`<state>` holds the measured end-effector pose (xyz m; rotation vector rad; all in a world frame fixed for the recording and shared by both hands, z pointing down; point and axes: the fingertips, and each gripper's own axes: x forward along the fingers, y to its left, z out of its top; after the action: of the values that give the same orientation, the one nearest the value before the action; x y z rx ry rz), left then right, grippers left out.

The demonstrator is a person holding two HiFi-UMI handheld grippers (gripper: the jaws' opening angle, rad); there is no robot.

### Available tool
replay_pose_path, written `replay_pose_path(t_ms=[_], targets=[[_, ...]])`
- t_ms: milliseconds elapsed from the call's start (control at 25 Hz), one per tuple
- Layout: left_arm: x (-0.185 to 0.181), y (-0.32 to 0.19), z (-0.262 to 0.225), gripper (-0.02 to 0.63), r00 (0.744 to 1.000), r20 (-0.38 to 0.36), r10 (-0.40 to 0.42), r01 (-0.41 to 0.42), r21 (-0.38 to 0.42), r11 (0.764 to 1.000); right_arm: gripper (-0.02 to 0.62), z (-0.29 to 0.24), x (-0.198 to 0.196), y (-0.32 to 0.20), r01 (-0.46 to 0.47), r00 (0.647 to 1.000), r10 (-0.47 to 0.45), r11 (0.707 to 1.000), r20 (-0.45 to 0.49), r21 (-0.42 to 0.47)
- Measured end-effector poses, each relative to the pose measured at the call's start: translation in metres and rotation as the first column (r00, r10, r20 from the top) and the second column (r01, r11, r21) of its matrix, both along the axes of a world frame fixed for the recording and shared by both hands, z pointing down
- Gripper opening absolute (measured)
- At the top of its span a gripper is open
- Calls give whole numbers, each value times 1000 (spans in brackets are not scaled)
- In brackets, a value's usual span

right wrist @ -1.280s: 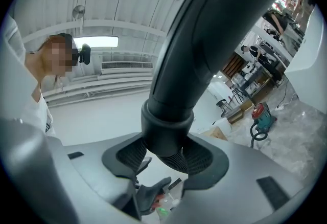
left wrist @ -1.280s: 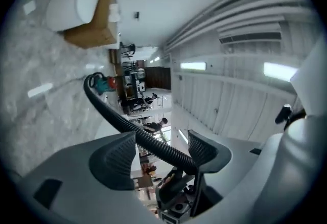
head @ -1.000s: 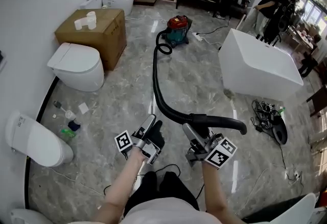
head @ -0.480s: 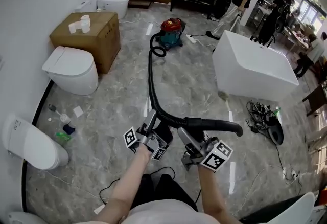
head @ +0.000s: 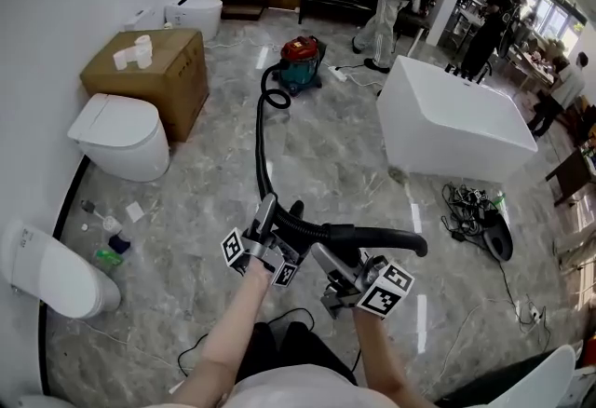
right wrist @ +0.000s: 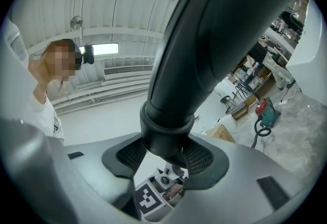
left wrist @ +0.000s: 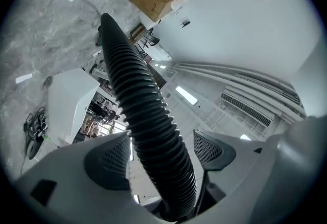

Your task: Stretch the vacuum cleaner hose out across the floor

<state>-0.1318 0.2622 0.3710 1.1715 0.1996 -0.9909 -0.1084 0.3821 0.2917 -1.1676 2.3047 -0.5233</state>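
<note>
Stretching step: our right gripper [head: 323, 259] clamps hose [head: 259, 155] end, left gripper [head: 268, 215] jaws apart around hose; next we probably back away.

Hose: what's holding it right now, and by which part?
The right gripper is clamped on the hose at the cuff of its rigid curved tube. The left gripper has the ribbed section between open jaws, not gripped.

We note open floor [head: 326, 155] ahead, flanked left by toilet [head: 119, 138] and cardboard box [head: 154, 75], right by bathtub [head: 454, 129] and cable tangle [head: 473, 210]; vacuum cleaner [head: 300, 60] closes the far end.
</note>
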Motion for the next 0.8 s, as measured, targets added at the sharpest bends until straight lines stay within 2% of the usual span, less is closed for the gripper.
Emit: replay_pose_path(t_ms=[160,280,320,400,440,800], targets=[[5,-3,-14,377,1000,-20,18,-17,49,999,232,3,2,1,-2,1000,2,1000,-4,2],[11,-3,-20,365,999,-7,48,-47,64,997,232,2,6,0,-9,1000,9,1000,12,11],[12,-4,-19,336,999,3,52,-52,55,997,232,2,6,-1,-8,1000,8,1000,16,12],[12,-6,-14,209,999,19,47,-48,25,999,232,3,4,-3,-2,1000,2,1000,18,11],[11,-8,-12,192,999,20,43,-43,16,999,232,4,3,-4,0,1000,0,1000,19,10],[10,-12,-6,157,999,22,33,-32,-20,999,232,12,7,-7,6,1000,-5,1000,18,-19]])
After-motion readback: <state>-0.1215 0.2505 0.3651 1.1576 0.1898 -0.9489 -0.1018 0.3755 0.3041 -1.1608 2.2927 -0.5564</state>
